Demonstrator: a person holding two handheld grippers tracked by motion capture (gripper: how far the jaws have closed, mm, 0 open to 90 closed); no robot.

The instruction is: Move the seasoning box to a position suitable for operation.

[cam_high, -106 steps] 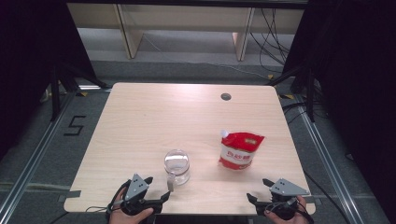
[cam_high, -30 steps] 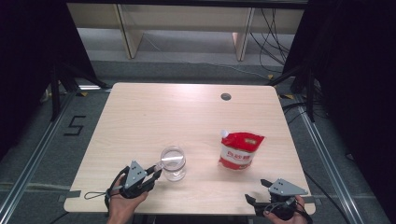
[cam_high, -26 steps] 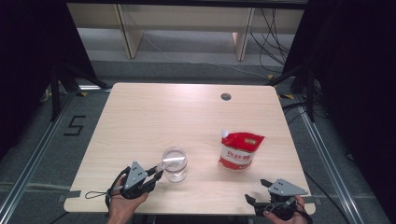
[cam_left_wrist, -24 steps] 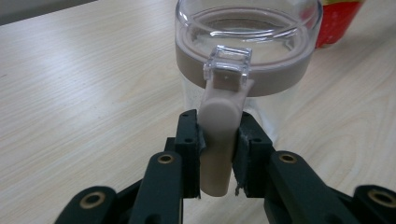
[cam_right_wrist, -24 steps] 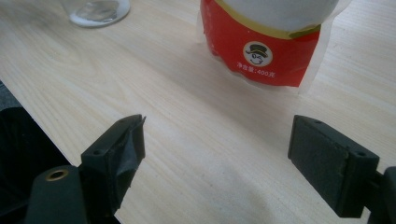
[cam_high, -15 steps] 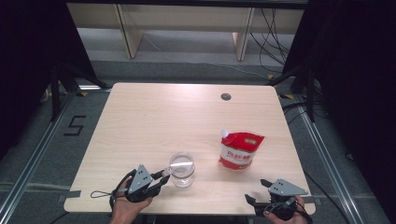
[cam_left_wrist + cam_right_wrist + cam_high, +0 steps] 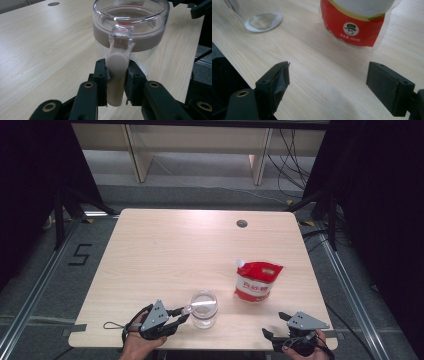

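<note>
On your left the desk (image 7: 165,250) is bare pale wood, with nothing between your left hand (image 7: 134,342) and the jar. That hand comes in from the near edge, lying low and roughly level, and points the left gripper (image 7: 181,316) to the right, toward the middle of the desk.

The clear jar (image 7: 204,308) stands upright near the front edge, just right of that gripper, with a beige band under its transparent lid (image 7: 130,15). In the left gripper view your jaws are closed narrowly on the jar's beige handle (image 7: 117,75), one black pad pressing each side of it, with the handle's lower end hanging between them. The clear latch tab (image 7: 121,35) sits just above your grip.

Further right, well apart from the jar, the red pouch (image 7: 256,281) stands with its white spout at the upper left corner. A small round hole (image 7: 242,223) sits near the far edge of the desk.

At the right front corner your right hand (image 7: 306,347) holds the right gripper (image 7: 270,336) low, pointing left. Its jaws stand wide with only bare desk between them; in the right gripper view the pouch lies beyond them, near but untouched, and the jar's base (image 7: 263,21) is off to the upper left.
</note>
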